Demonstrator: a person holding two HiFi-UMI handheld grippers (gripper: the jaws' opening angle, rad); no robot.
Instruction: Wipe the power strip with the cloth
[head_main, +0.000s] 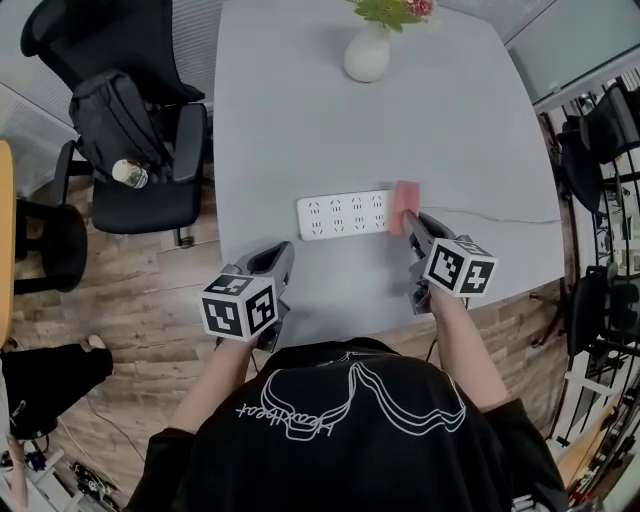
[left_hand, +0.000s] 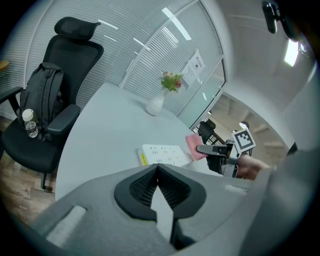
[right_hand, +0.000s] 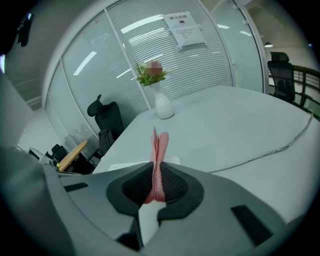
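Jaws of the right gripper (right_hand: 156, 175) pinch a folded pink cloth (right_hand: 159, 145) at the flat white power strip's (head_main: 345, 214) end; the left gripper's (left_hand: 157, 170) ribbed jaws meet, empty.

Strip (head_main: 345, 214) right end hidden under cloth (head_main: 406, 203), flowers (head_main: 392, 10) at desk (head_main: 290, 110) far edge cut off, notice (right_hand: 184, 26) print too small to read

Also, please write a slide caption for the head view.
Right claw holds a pink cloth at one end of the white power strip; left claw shut, empty.
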